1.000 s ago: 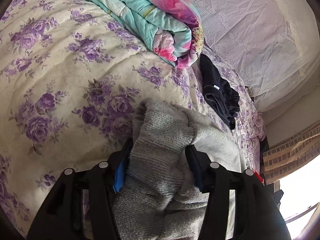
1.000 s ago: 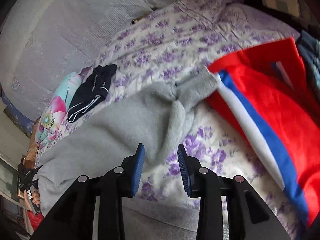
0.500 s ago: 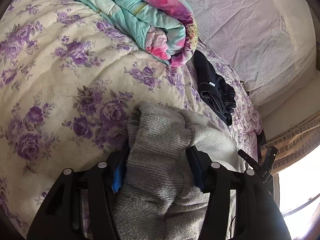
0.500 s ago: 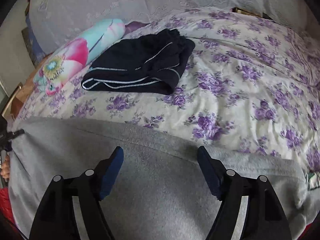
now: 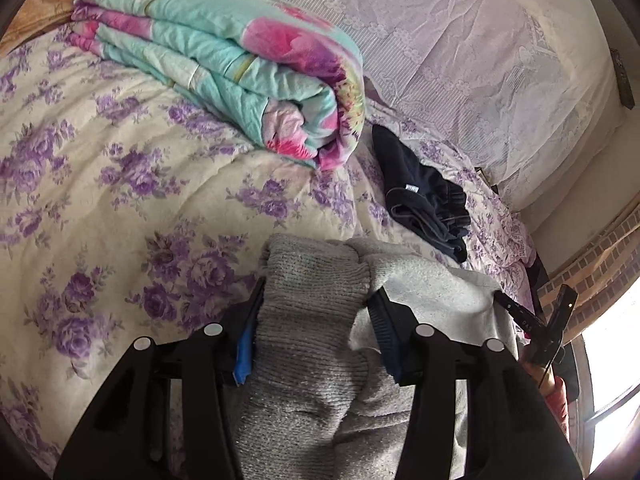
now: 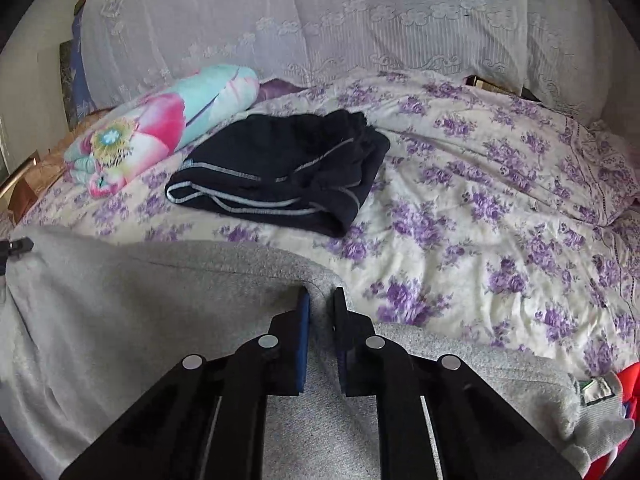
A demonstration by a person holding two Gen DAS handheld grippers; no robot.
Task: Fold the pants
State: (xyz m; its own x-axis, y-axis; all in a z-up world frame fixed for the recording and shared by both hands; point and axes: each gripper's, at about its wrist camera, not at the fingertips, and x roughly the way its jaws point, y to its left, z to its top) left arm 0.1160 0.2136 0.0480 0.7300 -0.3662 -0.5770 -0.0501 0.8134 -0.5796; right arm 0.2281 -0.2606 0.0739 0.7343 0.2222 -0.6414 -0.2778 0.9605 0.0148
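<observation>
The grey pants (image 6: 160,304) lie spread on the floral bedspread (image 6: 460,232). My left gripper (image 5: 316,304) is shut on the pants' ribbed cuffs (image 5: 312,280), which bunch up between the fingers. My right gripper (image 6: 320,300) is shut on the far edge of the pants near their middle, the jaws nearly together around a fold of grey cloth. The waistband with its label (image 6: 596,388) lies at the lower right of the right wrist view. The other gripper's tip shows at the far right of the left wrist view (image 5: 552,328).
Folded dark shorts with grey piping (image 6: 280,168) lie beyond the pants. A rolled teal and pink quilt (image 5: 240,68) lies at the back left. A lace-covered headboard (image 6: 320,20) backs the bed. Red cloth (image 6: 630,380) shows at the right edge.
My right gripper has swung from the red garment to the pants' far edge, opened wide, then shut on the grey cloth. My left gripper has kept its hold on the cuffs.
</observation>
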